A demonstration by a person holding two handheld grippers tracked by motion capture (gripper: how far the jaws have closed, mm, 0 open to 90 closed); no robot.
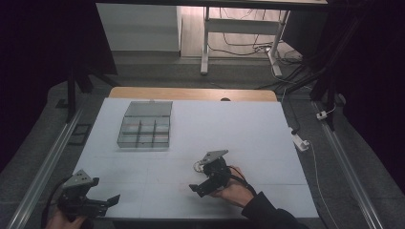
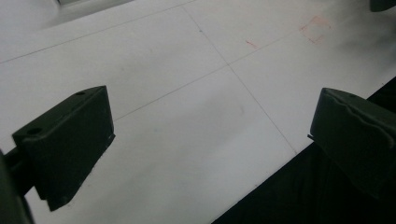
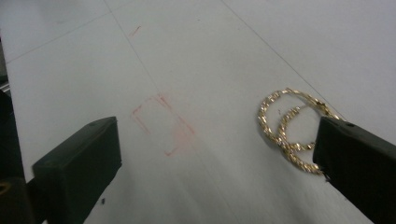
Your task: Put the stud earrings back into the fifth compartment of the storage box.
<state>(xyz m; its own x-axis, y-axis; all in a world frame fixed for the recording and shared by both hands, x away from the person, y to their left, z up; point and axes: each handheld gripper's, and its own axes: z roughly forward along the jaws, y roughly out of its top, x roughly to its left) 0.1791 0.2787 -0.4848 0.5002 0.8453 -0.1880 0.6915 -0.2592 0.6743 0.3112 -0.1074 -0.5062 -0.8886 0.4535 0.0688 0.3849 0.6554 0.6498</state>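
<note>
We are holding the right gripper (image 3: 215, 158) with jaws wide, the gold hoop earrings (image 3: 289, 128) lying at its 2 o'clock beside the right jaw, so closing now risks nudging them away uncaught, while the left gripper (image 2: 205, 140) is idling wide.

Dim overall in the high view, with heavy black vignetting down the left and right edges, the brightest patch far beyond the white matte table top (image 1: 239, 129) on the pale floor, and soft, grainy detail throughout. Evenly lit but murky in the left gripper view, with the near black plastic jaws out of focus and a dark band at the near right corner. Sharper in the right gripper view around the pair of gold twisted hoop earrings (image 3: 289, 128), with a soft grey shadow spreading across the near table and blurred jaws at both bottom corners.
</note>
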